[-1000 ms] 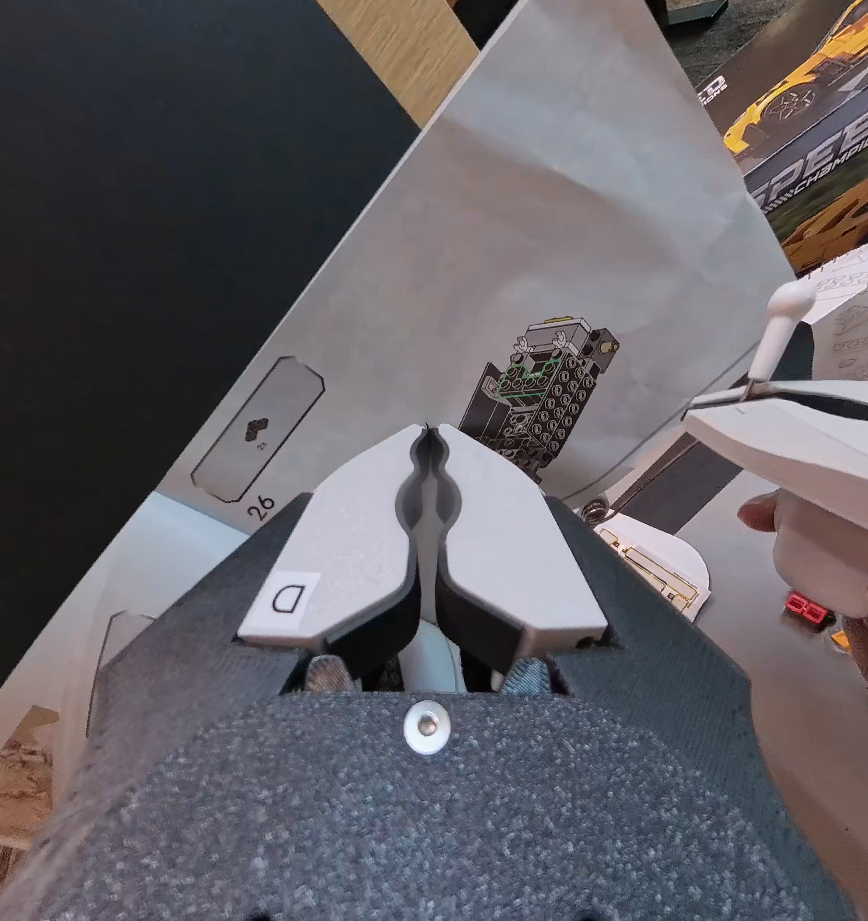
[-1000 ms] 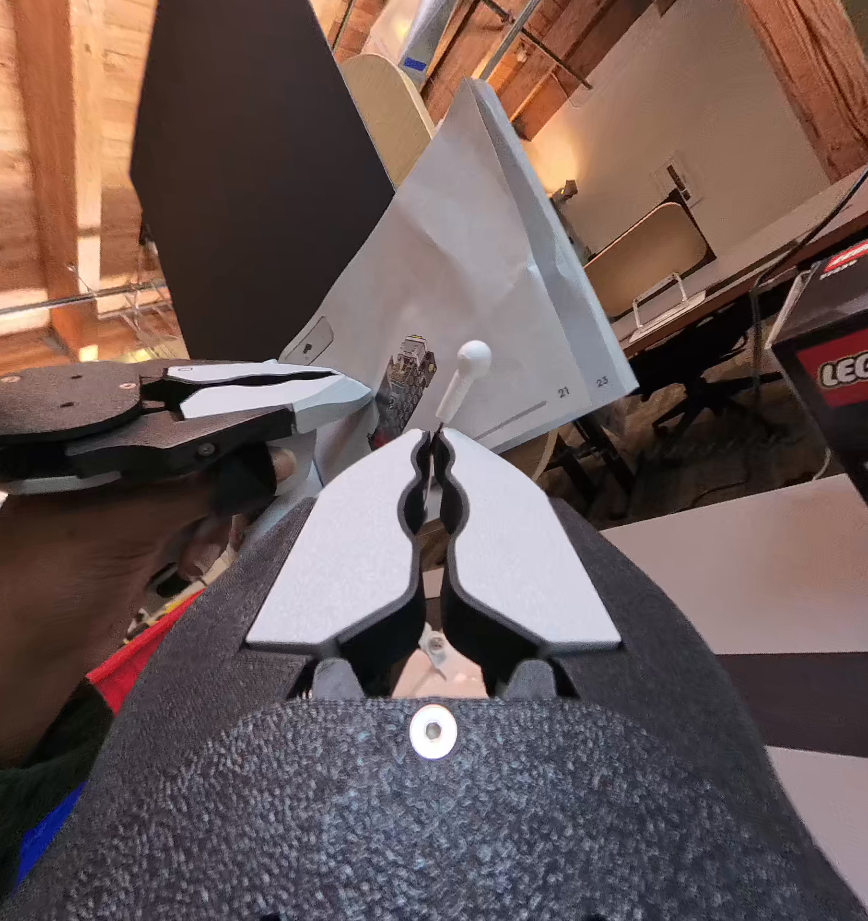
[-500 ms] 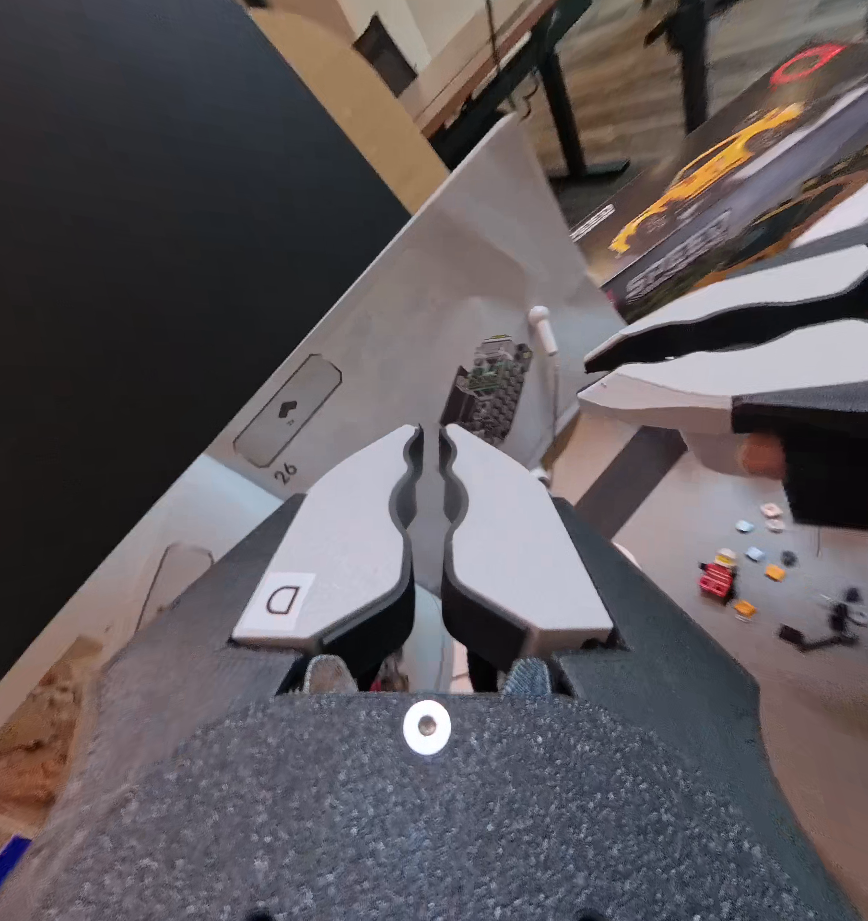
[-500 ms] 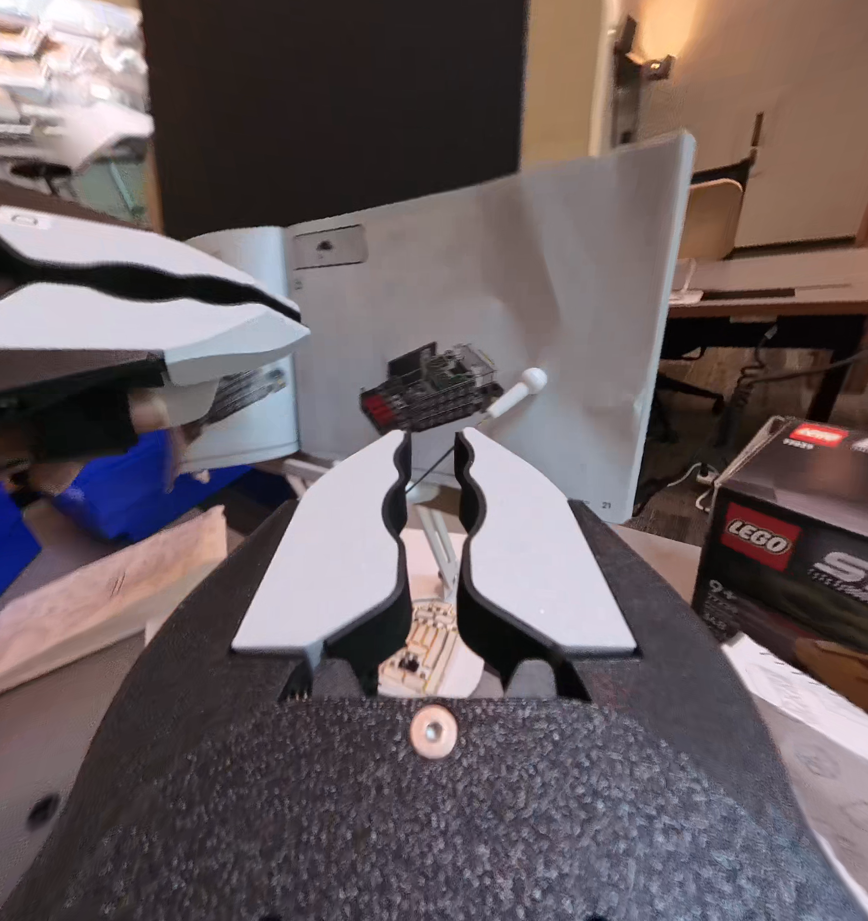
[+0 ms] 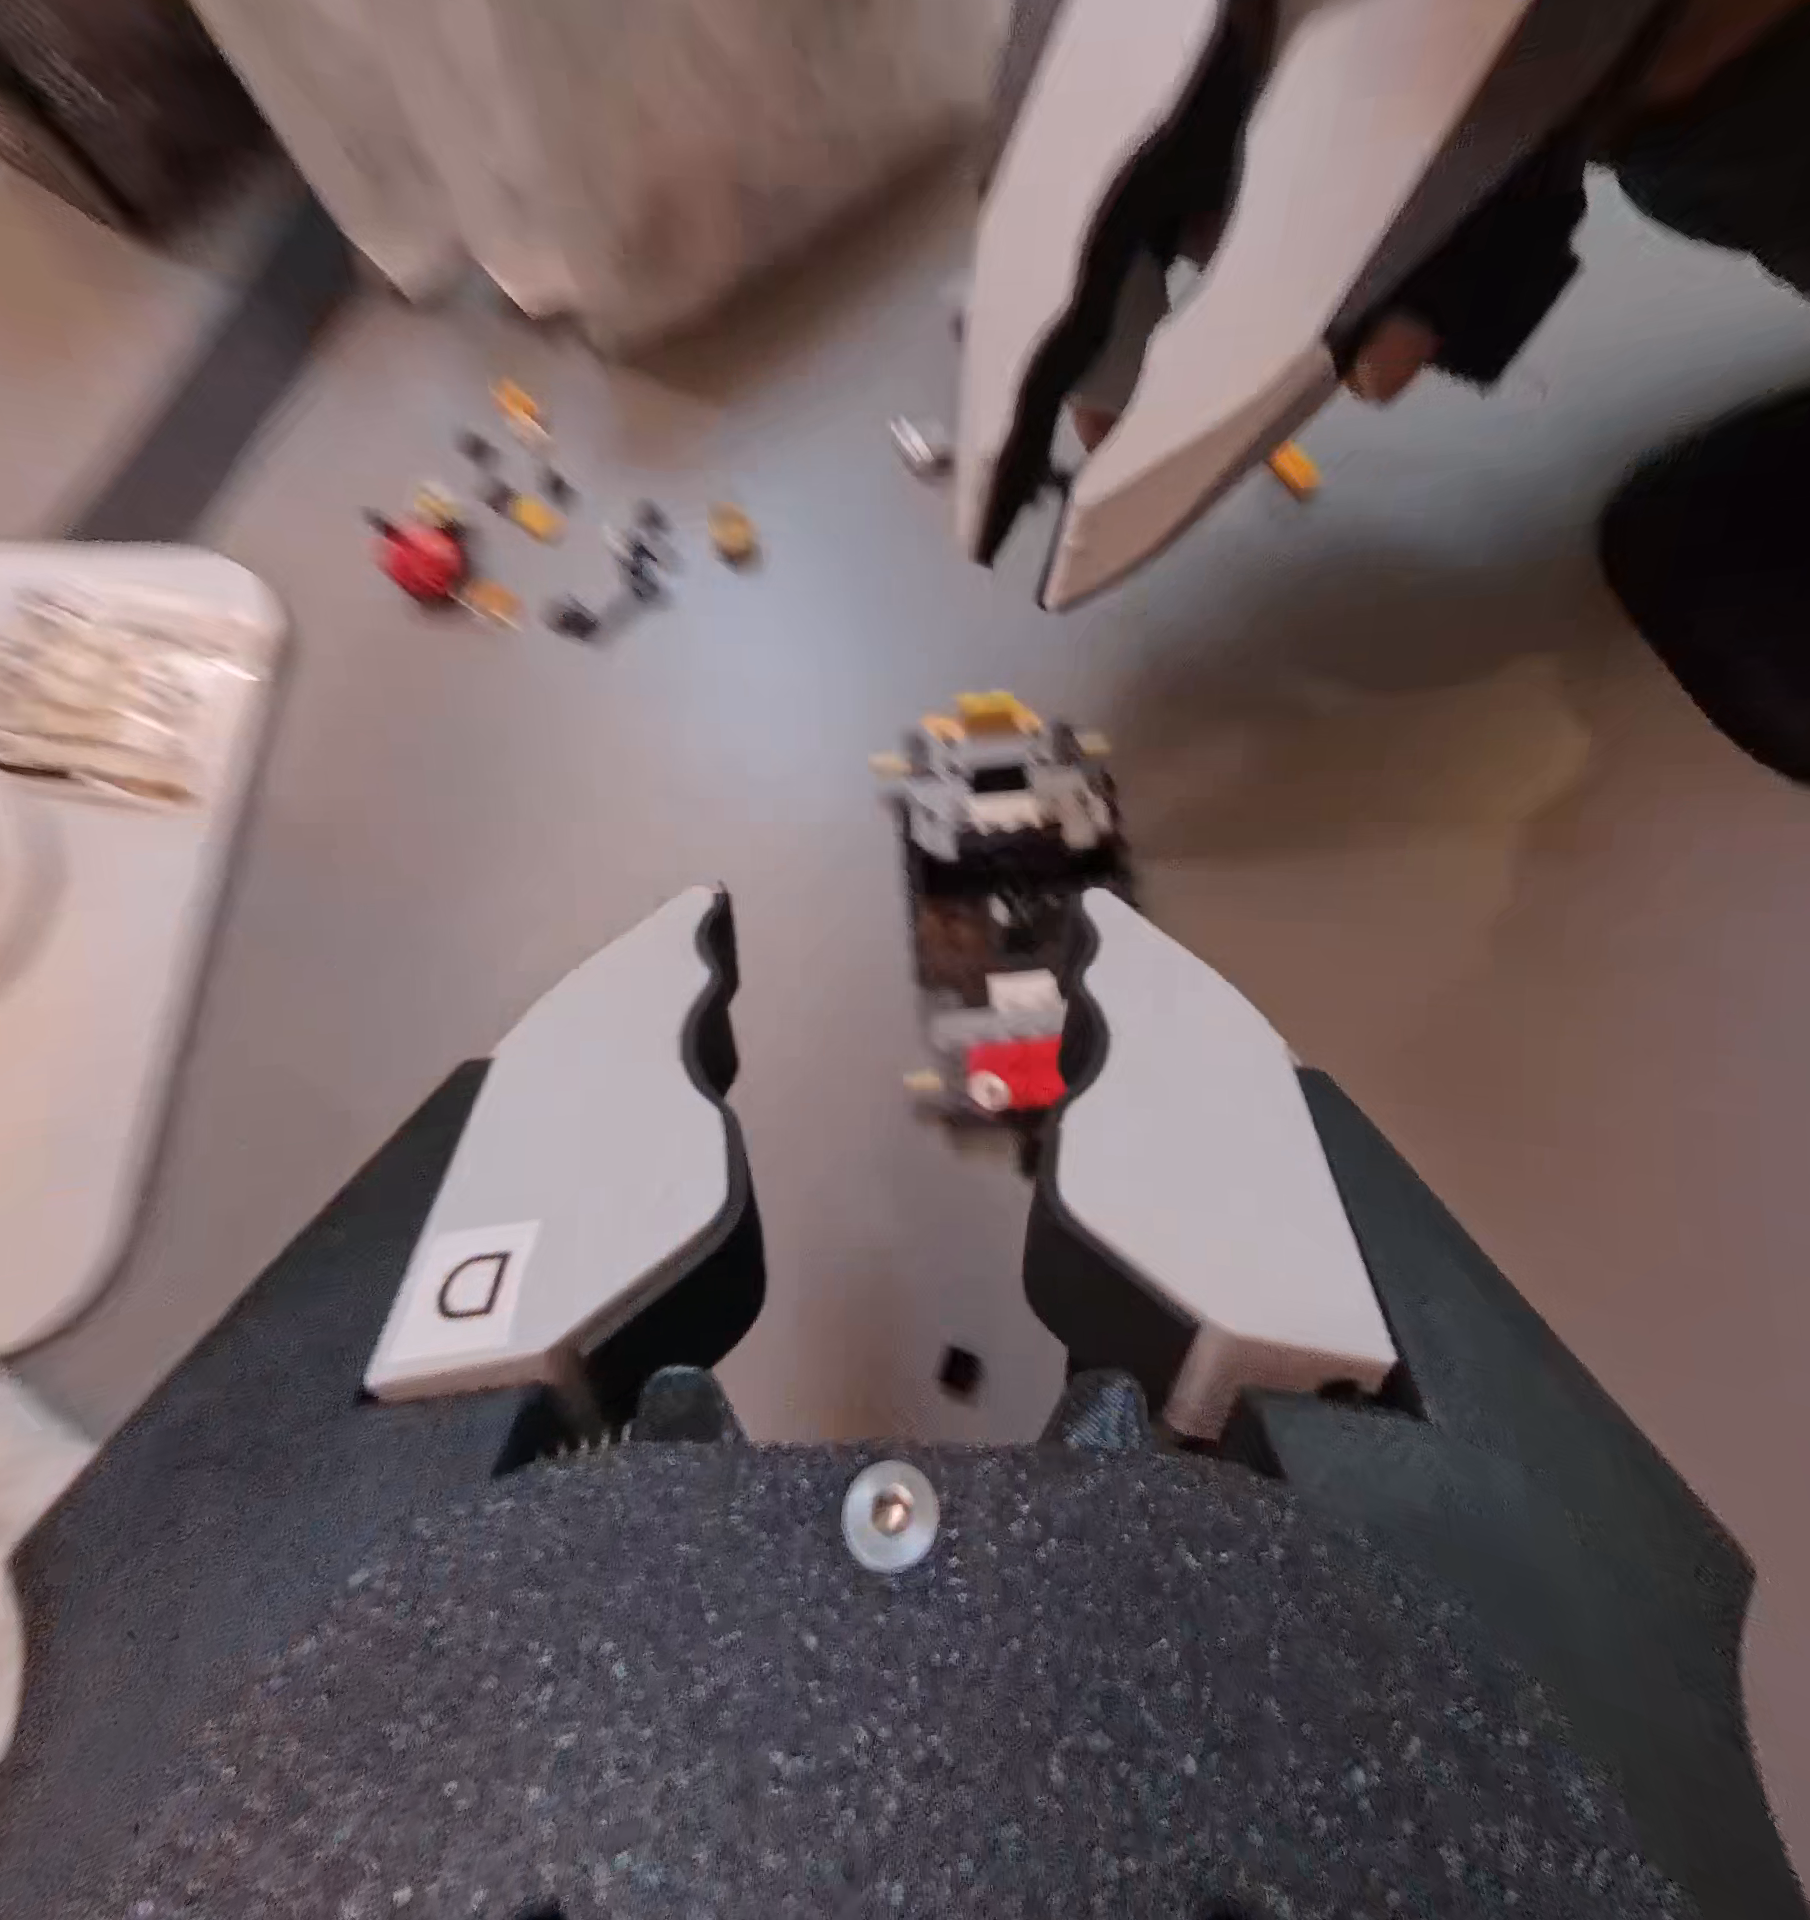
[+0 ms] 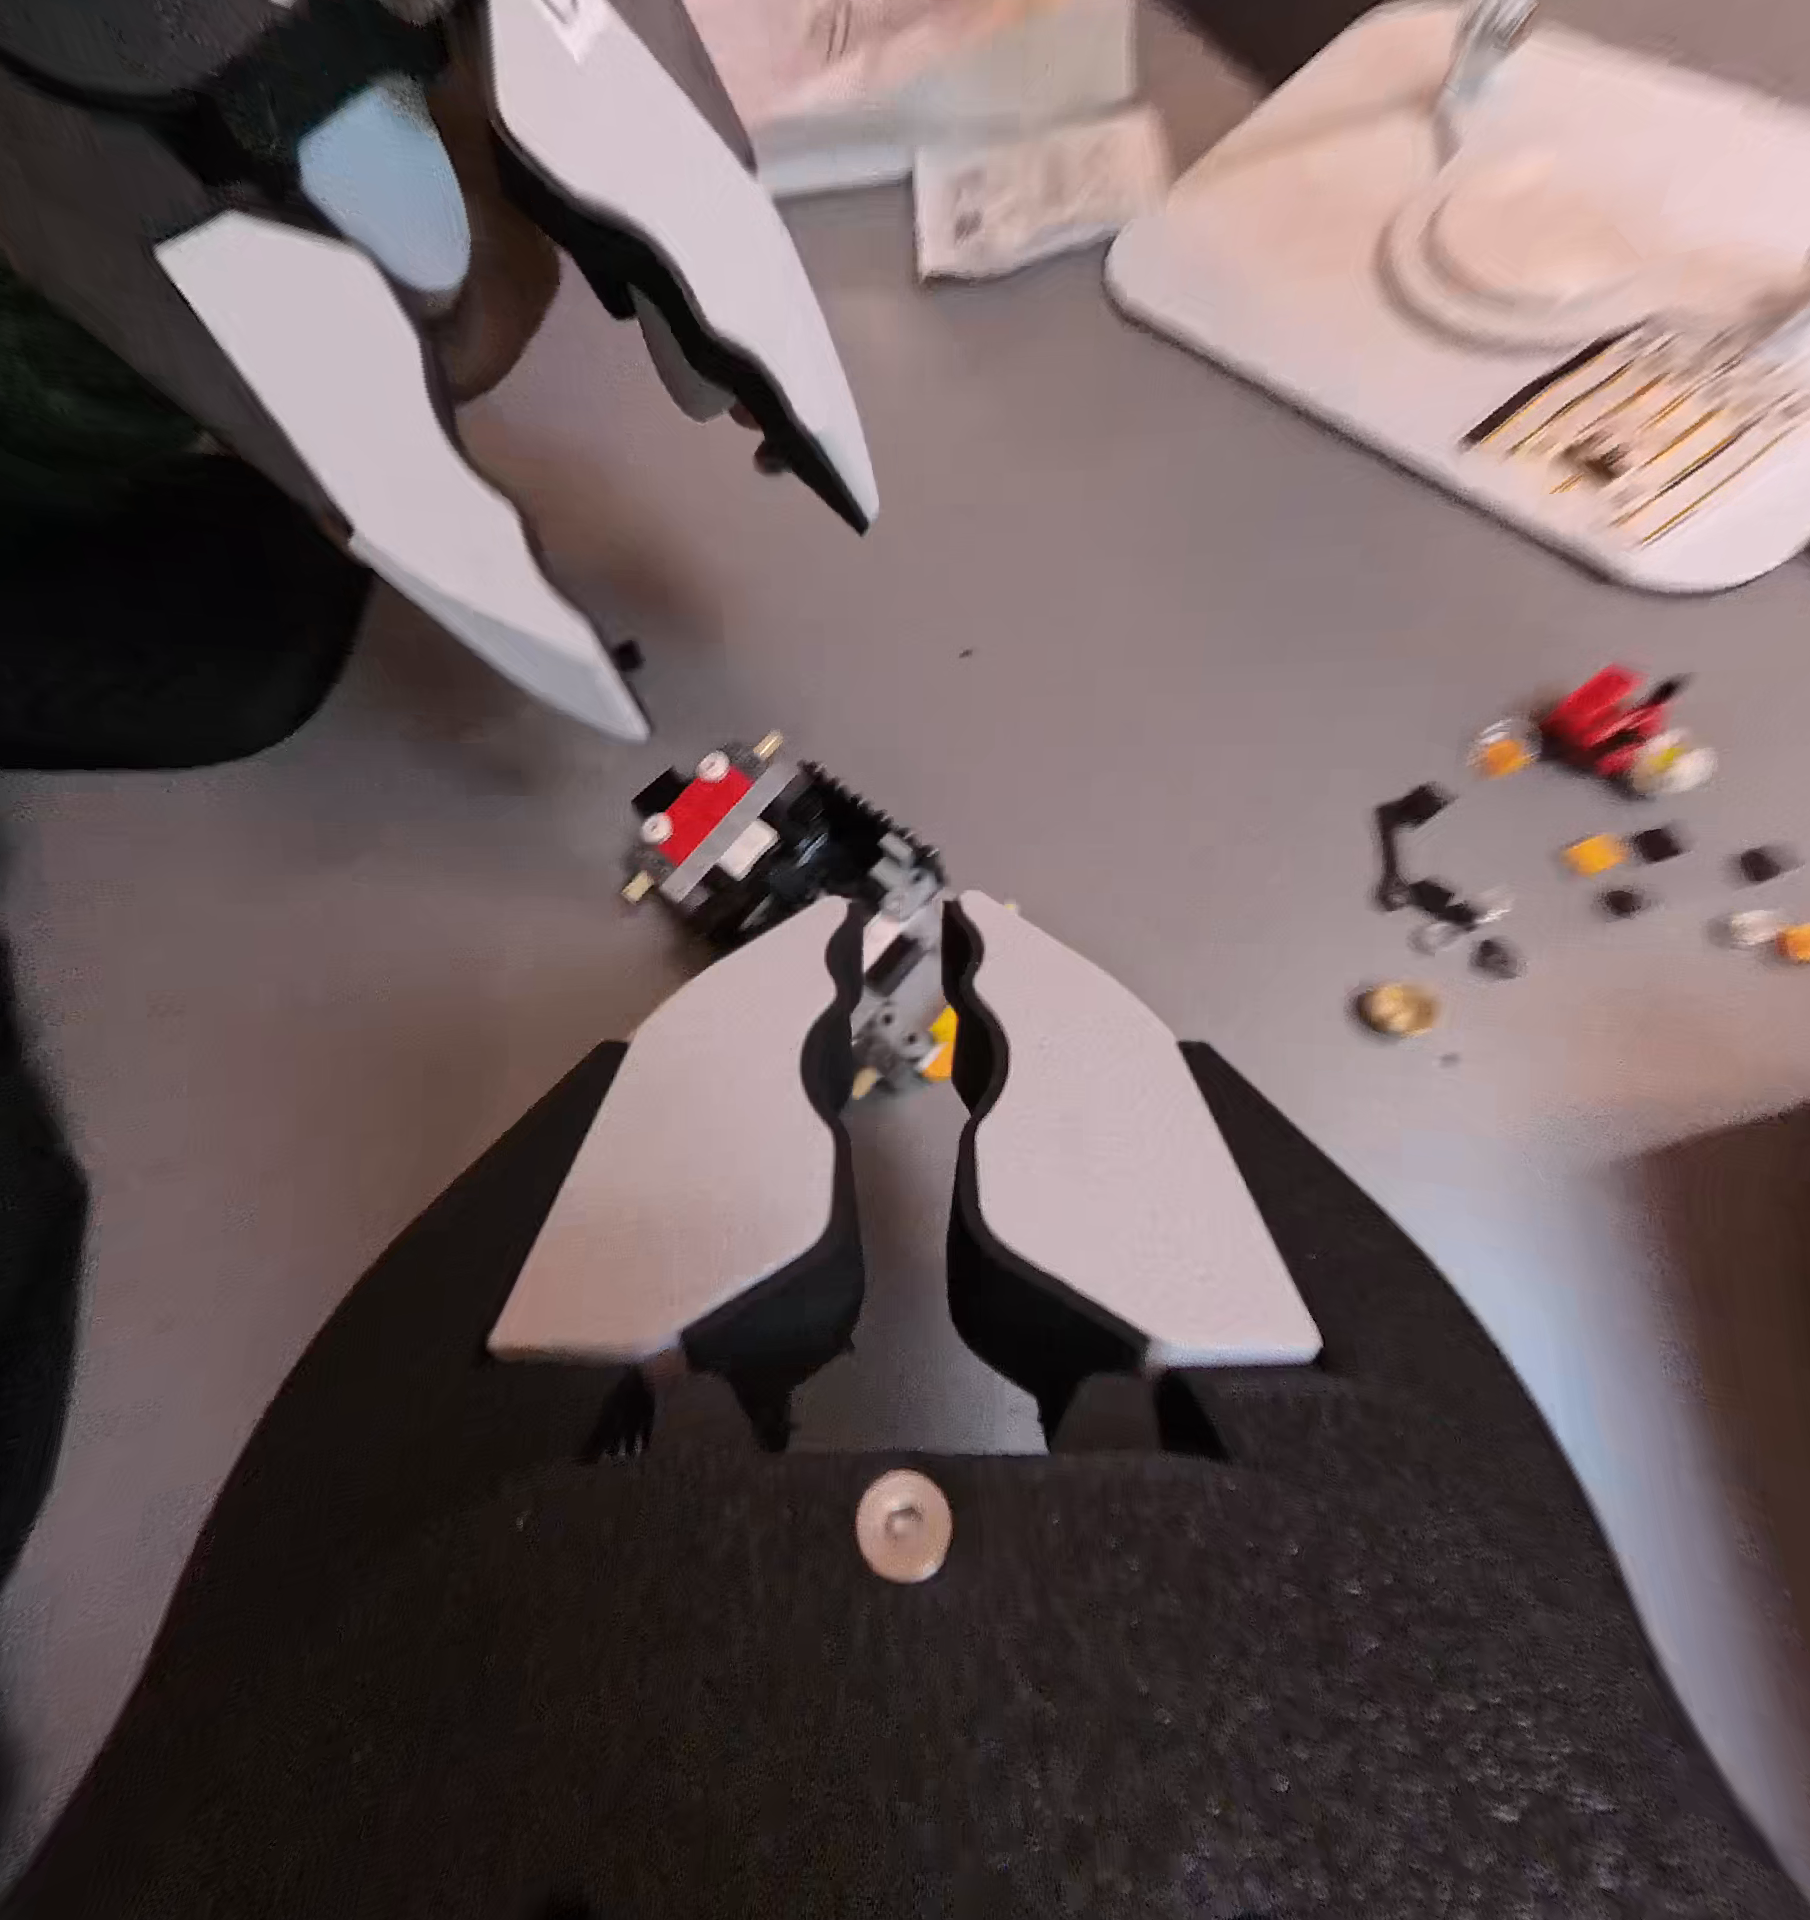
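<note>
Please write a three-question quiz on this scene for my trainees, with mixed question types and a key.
1. True or false: the left gripper's jaws are shut.
2. The block at one end of the brick model is: A blue, B red, C green.
3. Fill in: the loose small parts lie on the grey ____.
Key: 1 false, they stand wide apart; 2 B; 3 table.
</note>
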A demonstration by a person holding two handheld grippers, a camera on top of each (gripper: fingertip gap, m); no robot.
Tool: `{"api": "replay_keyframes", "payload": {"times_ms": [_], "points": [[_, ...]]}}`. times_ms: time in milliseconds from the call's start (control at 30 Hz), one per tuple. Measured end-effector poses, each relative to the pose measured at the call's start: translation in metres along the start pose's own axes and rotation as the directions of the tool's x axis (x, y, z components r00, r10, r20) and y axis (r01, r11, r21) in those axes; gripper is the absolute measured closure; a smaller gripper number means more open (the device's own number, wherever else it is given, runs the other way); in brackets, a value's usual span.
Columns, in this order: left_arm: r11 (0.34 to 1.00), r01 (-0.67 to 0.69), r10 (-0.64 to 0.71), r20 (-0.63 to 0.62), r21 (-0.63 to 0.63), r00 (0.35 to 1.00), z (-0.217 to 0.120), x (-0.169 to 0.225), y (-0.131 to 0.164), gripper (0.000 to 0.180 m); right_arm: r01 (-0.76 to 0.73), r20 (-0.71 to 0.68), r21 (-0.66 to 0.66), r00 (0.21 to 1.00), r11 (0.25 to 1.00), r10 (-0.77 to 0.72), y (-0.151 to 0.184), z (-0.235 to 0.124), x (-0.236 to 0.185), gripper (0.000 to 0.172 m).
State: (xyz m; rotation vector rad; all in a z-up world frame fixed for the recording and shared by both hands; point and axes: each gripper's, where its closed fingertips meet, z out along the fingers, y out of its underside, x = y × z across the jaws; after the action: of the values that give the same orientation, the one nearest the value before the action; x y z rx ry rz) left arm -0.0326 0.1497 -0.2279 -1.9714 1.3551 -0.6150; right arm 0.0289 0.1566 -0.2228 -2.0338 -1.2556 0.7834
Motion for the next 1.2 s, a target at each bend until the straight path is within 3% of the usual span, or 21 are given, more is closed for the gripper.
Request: {"api": "replay_keyframes", "payload": {"times_ms": [100, 167, 500, 600, 733, 800, 1200], "points": [[0.995, -0.003, 0.000, -0.031, -0.099, 1.000, 0.019, 0.016, 0.035, 0.109, 0.000, 0.021, -0.047, 1.000, 0.999, 0.001, 0.014, 0.012, -0.011, 0.158], [0.994, 0.015, -0.024, -0.078, -0.108, 0.997, 0.029, 0.028, 0.043, 0.103, -0.005, 0.035, -0.062, 0.999, 0.998, 0.007, 0.017, 0.017, -0.015, 0.157], [0.988, -0.067, 0.058, -0.067, -0.136, 0.996, 0.041, 0.035, 0.060, 0.116, 0.106, 0.095, -0.153, 0.991, 0.983, -0.092, 0.040, 0.035, -0.034, 0.148], [0.981, -0.161, 0.159, -0.028, -0.112, 0.987, 0.037, 0.033, 0.057, 0.116, 0.207, 0.075, -0.157, 0.977, 0.965, -0.198, 0.044, 0.035, -0.034, 0.148], [0.931, -0.350, 0.358, 0.070, -0.099, 0.931, 0.034, 0.027, 0.050, 0.116, 0.258, 0.152, -0.140, 0.960, 0.956, -0.237, 0.047, 0.023, -0.043, 0.148], [0.917, -0.386, 0.394, 0.084, -0.098, 0.915, 0.034, 0.028, 0.048, 0.116, 0.280, 0.163, -0.143, 0.953, 0.949, -0.256, 0.050, 0.016, -0.043, 0.148], [0.992, -0.127, 0.125, -0.088, -0.013, 0.988, 0.041, 0.034, 0.052, 0.111, 0.254, 0.135, -0.054, 0.960, 0.966, -0.245, 0.045, 0.009, -0.036, 0.148]]}}
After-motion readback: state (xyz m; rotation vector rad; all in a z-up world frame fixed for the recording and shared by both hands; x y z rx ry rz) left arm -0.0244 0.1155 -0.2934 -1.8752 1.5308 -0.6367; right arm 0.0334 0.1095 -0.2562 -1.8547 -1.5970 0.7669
